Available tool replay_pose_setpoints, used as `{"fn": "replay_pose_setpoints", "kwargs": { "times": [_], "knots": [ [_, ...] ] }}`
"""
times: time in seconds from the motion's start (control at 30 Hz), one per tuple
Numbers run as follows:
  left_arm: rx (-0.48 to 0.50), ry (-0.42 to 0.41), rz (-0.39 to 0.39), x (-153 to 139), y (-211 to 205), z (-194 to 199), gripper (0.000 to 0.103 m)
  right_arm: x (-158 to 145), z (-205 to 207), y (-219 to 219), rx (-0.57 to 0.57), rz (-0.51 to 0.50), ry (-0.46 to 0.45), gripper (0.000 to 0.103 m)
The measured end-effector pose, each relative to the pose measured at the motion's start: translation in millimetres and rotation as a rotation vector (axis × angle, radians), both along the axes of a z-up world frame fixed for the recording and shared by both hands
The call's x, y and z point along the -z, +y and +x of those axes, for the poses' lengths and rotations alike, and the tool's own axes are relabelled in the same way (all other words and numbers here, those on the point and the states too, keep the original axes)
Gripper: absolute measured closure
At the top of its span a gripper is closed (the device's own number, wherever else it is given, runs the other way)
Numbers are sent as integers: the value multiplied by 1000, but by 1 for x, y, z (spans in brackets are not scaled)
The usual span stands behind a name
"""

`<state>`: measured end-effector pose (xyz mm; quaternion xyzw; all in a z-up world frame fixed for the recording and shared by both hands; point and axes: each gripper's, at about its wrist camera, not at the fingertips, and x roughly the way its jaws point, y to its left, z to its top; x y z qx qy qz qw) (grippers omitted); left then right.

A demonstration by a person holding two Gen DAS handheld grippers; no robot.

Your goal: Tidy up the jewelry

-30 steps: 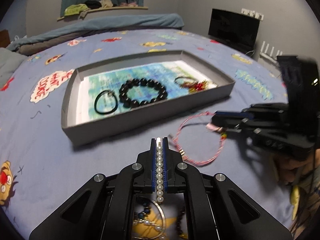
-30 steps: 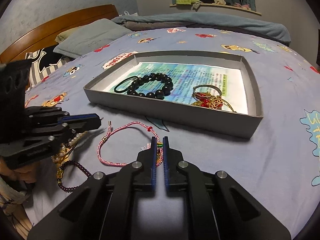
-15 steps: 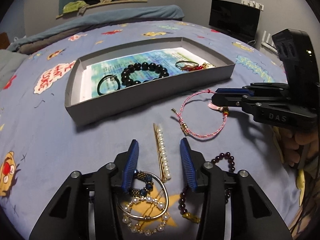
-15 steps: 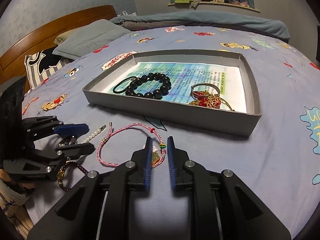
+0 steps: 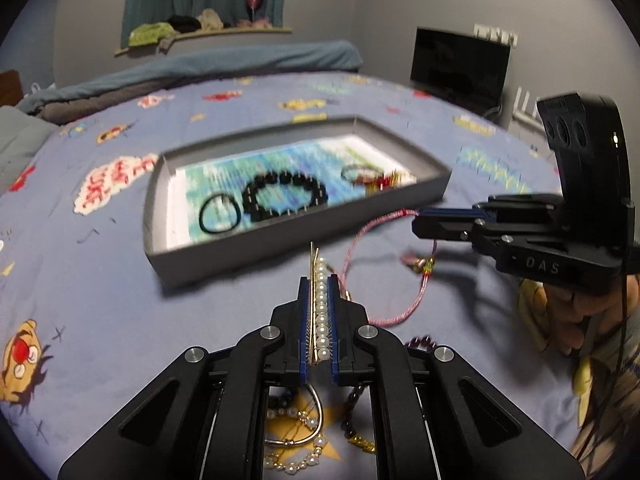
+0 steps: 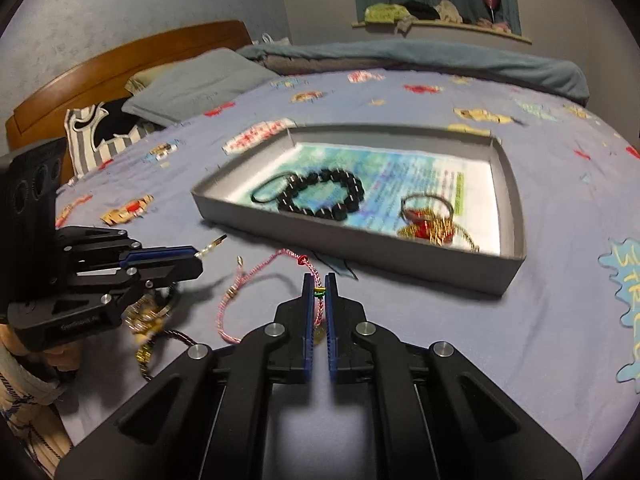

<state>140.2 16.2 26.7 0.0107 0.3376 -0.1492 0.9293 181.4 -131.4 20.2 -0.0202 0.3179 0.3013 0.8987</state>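
Observation:
My left gripper (image 5: pixel 319 280) is shut on a gold pearl hair clip (image 5: pixel 319 300) and holds it above the bed, in front of the grey tray (image 5: pixel 280 240). My right gripper (image 6: pixel 319 280) is shut on the pink cord bracelet (image 6: pixel 240 296), which hangs lifted off the sheet; it also shows in the left wrist view (image 5: pixel 360 240). The tray (image 6: pixel 360 244) holds a black bead bracelet (image 6: pixel 320 196), a black hair tie (image 5: pixel 220 214) and a gold and red piece (image 6: pixel 428 228).
A pile of pearl and gold jewelry (image 5: pixel 296 440) and a dark red bead bracelet (image 5: pixel 420 342) lie on the blue bedsheet under my left gripper. Pillows (image 6: pixel 192 84) and a wooden headboard (image 6: pixel 120 68) lie far left. A dark monitor (image 5: pixel 460 64) stands beyond the bed.
My left gripper was open around the pearl clip half a second ago and has shut on it and lifted it. My right gripper has shut on the pink bracelet and raised it.

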Motion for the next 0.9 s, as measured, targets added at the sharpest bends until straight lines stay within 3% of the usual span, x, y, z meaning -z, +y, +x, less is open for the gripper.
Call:
{"fn": "replay_pose_setpoints", "kwargs": {
  "times": [0.23, 0.9],
  "knots": [
    [-14, -40, -17, -10, 5, 4, 95, -24, -9, -8, 6, 62, -64, 98],
    [-64, -78, -44, -25, 24, 35, 95, -65, -4, -11, 28, 100, -178, 98]
  ]
}}
